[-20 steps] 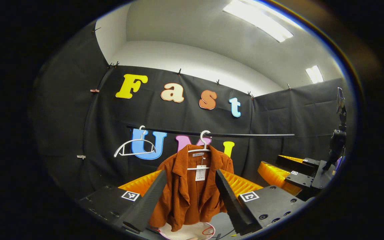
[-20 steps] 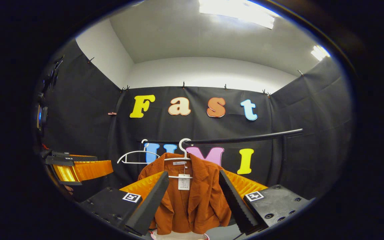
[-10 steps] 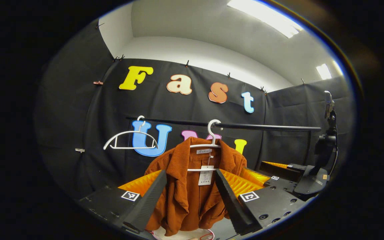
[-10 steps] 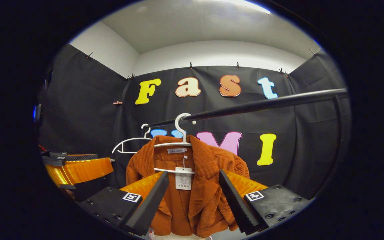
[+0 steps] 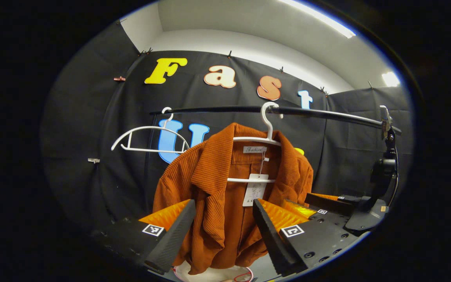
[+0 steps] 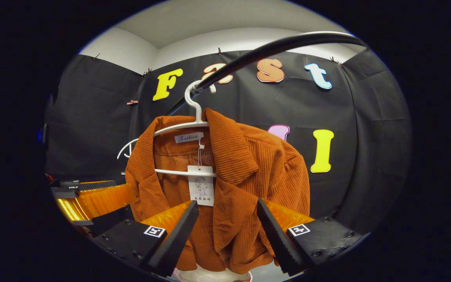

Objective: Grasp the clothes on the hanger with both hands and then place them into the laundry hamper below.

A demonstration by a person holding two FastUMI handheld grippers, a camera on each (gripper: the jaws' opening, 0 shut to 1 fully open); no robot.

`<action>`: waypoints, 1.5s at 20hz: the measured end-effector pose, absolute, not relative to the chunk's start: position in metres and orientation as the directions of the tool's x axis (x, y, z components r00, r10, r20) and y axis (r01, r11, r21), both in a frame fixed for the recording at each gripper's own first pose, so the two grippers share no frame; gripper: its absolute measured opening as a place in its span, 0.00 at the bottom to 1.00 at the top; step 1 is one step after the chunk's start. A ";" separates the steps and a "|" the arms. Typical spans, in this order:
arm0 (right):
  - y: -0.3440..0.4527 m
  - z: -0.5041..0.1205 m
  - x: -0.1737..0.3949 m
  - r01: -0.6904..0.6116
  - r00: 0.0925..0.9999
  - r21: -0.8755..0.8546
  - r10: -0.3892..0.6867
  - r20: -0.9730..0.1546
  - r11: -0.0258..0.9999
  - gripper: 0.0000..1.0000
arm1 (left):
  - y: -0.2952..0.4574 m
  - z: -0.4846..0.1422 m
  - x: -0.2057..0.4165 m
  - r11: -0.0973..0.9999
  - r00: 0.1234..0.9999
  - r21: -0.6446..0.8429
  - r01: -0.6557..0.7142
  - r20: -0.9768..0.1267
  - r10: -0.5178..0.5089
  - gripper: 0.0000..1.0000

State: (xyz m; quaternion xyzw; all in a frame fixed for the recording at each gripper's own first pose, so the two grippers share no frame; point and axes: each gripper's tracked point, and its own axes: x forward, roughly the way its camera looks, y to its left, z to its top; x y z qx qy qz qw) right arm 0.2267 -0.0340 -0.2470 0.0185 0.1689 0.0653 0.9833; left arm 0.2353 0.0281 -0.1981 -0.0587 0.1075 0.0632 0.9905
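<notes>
A rust-orange corduroy jacket (image 5: 217, 168) with a paper tag hangs on a white hanger (image 5: 266, 125) from a black rail (image 5: 327, 113). My left gripper (image 5: 223, 203) is open, and the jacket's left front hangs just beyond the gap between its fingers. In the right gripper view the same jacket (image 6: 249, 164) looms large, and my right gripper (image 6: 227, 204) is open in front of its right front panel. Neither gripper touches the cloth as far as I can tell. The hamper's white rim (image 5: 213, 274) peeks out below the hem.
An empty white hanger (image 5: 147, 135) hangs on the rail to the left of the jacket. The rail (image 6: 272, 47) passes close overhead in the right gripper view. A black camera stand (image 5: 384, 172) rises at the right. Black cloth walls close off the back and sides.
Both grippers have moved forward and up toward the jacket, which now looks much larger in both views. Both stay open.
</notes>
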 end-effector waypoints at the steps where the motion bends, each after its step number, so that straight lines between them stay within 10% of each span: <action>1: -0.035 -0.253 0.230 -0.123 0.931 0.058 0.136 -0.339 0.991 0.98 | 0.030 -0.207 0.241 0.983 0.965 -0.112 -0.146 -0.236 0.116 0.93; 22: -0.033 -0.302 0.289 -0.149 0.910 0.114 0.181 -0.374 0.982 0.95 | 0.052 -0.247 0.328 0.953 0.937 -0.145 -0.267 -0.270 0.221 0.88; 24: -0.028 -0.304 0.294 -0.195 0.897 0.112 0.223 -0.382 0.974 0.71 | 0.056 -0.251 0.333 0.950 0.932 -0.147 -0.276 -0.283 0.227 0.84; 27: -0.047 -0.302 0.302 -0.199 0.900 0.114 0.228 -0.373 0.973 0.13 | 0.068 -0.252 0.328 0.938 0.913 -0.134 -0.321 -0.306 0.269 0.27; 28: -0.058 -0.297 0.302 -0.183 0.905 0.143 0.224 -0.363 0.973 0.13 | 0.070 -0.252 0.329 0.938 0.912 -0.128 -0.321 -0.310 0.270 0.08; 30: -0.085 -0.288 0.306 -0.135 0.919 0.201 0.199 -0.340 0.970 0.13 | 0.080 -0.246 0.320 0.932 0.904 -0.111 -0.344 -0.307 0.297 0.07</action>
